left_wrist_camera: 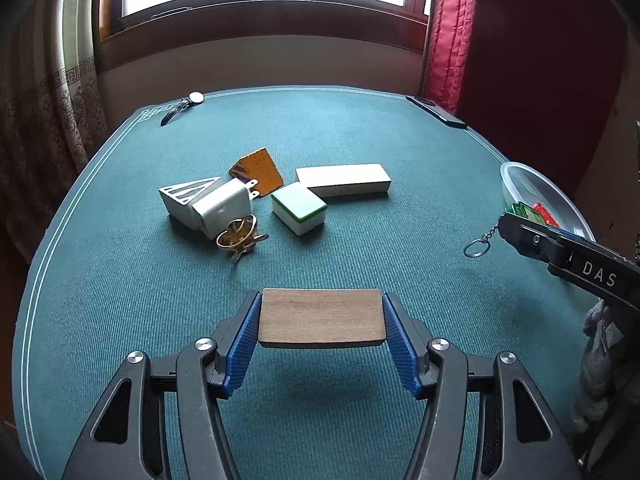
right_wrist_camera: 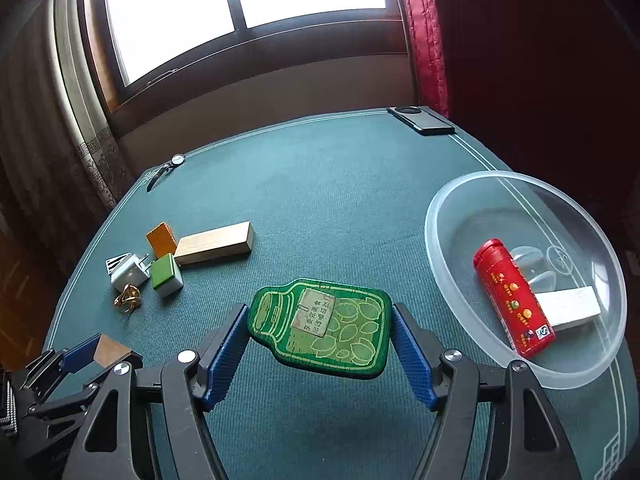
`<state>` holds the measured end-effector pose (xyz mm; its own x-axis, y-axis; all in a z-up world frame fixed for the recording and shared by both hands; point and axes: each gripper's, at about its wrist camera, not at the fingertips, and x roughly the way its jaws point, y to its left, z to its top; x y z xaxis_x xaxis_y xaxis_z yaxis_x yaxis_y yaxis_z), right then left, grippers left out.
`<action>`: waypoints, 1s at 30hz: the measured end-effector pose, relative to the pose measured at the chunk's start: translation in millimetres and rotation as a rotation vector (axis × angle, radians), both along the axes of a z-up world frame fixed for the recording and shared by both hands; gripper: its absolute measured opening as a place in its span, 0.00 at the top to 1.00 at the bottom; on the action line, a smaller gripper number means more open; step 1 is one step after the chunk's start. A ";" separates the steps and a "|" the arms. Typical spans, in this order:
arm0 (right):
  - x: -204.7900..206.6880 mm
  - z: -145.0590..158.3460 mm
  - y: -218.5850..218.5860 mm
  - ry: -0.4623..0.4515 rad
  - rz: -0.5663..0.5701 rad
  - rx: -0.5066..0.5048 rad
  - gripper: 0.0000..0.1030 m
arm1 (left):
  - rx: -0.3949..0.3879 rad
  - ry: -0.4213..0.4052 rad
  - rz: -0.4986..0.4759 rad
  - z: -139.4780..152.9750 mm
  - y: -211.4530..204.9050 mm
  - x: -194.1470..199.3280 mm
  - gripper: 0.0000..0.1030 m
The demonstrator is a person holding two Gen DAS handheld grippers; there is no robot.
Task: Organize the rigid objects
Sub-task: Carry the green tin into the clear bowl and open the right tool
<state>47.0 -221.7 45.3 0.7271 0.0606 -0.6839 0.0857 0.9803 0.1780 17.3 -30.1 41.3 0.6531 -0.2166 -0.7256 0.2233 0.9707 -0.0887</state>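
Left wrist view: left tool (left_wrist_camera: 321, 322) pinching flat brown wooden tile (left_wrist_camera: 321, 320) above green-felt counter (left_wrist_camera: 360, 140). Not yet sorted mid-counter: long pale wooden block (left_wrist_camera: 344, 179), green-topped white cube (left_wrist_camera: 299, 207), white plug charger (left_wrist_camera: 222, 208), gold ring puzzle (left_wrist_camera: 237, 236), orange tile (left_wrist_camera: 258, 172). Clear plastic bowl (left_wrist_camera: 532, 188) cut off by right tool.

Right wrist view: right tool (right_wrist_camera: 320, 334) pinching green bottle-shaped wooden keyring (right_wrist_camera: 324, 330), just beside bowl; its ring hidden. Bowl already holds red cylindrical bottle (right_wrist_camera: 514, 304), white block (right_wrist_camera: 572, 306); clear items inside indistinct.

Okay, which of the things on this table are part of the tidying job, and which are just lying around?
Part of the job:
- wooden tile in left gripper
- green bottle-shaped tag in right gripper
- clear bowl holding red bottle
- wooden block, green-topped tile, white charger, gold ring puzzle

Probably just lying about:
- wristwatch
- phone
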 end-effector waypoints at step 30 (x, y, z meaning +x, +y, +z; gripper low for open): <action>-38.9 7.0 -152.3 -0.045 -0.333 0.021 0.29 | 0.055 -0.025 -0.200 25.4 -111.2 4.5 0.41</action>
<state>8.1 -374.0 52.3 0.7387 -0.1718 -0.6518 0.3924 0.8958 0.2086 21.8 -141.3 66.7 0.6193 -0.3038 -0.7240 0.4132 0.9102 -0.0285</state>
